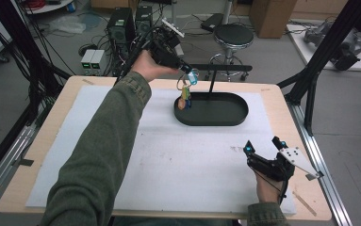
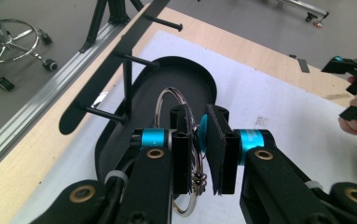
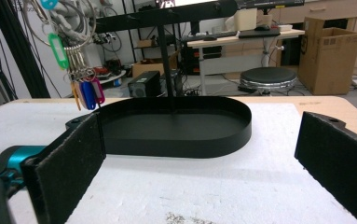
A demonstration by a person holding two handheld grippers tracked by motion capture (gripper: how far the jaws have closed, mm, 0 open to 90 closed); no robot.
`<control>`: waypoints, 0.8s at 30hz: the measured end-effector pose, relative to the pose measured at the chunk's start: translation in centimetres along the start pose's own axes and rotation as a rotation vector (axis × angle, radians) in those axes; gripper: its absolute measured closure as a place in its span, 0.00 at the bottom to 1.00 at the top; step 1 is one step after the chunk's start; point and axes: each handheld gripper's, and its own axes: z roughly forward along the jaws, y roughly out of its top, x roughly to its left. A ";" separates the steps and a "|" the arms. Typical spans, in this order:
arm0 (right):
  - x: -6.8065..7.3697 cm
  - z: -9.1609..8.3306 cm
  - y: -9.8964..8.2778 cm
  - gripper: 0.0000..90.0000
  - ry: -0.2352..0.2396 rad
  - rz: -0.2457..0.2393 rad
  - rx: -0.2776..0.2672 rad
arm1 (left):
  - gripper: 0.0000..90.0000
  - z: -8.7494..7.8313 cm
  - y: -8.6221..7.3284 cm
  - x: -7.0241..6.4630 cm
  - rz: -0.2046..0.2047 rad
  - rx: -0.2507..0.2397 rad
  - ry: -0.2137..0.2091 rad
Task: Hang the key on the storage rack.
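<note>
Left gripper (image 1: pixel 186 68) is holding a bunch of metal key rings with coloured plastic tags (image 1: pixel 185 92), fingers (image 2: pixel 181 140) clamped narrow on the rings; the bunch is dangling above the left end of the black oval metal tray (image 1: pixel 234 117), near its upright hook stand (image 1: pixel 211 84). Right gripper (image 1: pixel 264 147) is resting at the near right of the white-padded desk (image 1: pixel 168 160), fingers (image 3: pixel 69 163) standing wide, holding nothing.

Left tongs (image 1: pixel 189 71) grip key bunch (image 1: pixel 185 92) above tray (image 1: pixel 225 117).
</note>
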 end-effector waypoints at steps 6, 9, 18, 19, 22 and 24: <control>-0.1 -0.1 0.0 0.01 -0.002 0.000 -0.002 | 0.89 0.7 -0.4 1.2 -0.017 -0.011 0.008; -0.1 -0.1 0.0 0.01 -0.002 0.001 -0.001 | 0.89 1.1 -0.5 1.8 -0.030 -0.021 0.006; -0.3 -0.4 0.0 0.01 -0.011 0.009 -0.001 | 0.89 1.6 -1.2 3.3 -0.054 -0.027 0.020; -0.4 -0.4 0.0 0.01 -0.012 0.005 -0.005 | 0.89 1.6 -1.2 3.5 -0.062 -0.034 0.015; -0.4 -0.5 0.0 0.01 -0.012 0.011 -0.004 | 0.89 1.8 -1.4 3.9 -0.074 -0.029 0.010; -0.4 -0.5 0.0 0.01 -0.013 0.013 -0.003 | 0.89 1.9 -1.5 4.1 -0.078 -0.018 0.011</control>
